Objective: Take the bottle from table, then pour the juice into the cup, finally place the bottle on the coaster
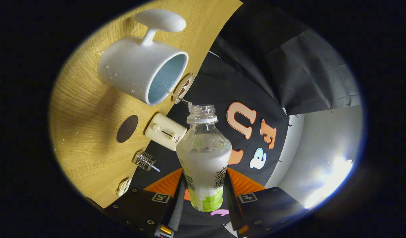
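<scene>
Gripper view: gripper [204, 193] clamping bottle [204, 158], tipped toward cup [142, 69] upper left; coaster [127, 128], cream gadget [165, 131] on surface [87, 138] nearby.

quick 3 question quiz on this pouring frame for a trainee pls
1. True or false: the clear plastic bottle still has its cap on.
2. What is the gripper shut on?
3. The thin stream from the bottle's mouth goes into: A) the white mug with a blue inside B) the dark round coaster C) the cream appliance

Key: 1 false, the mouth is open; 2 the bottle, held between both fingers; 3 A
</scene>
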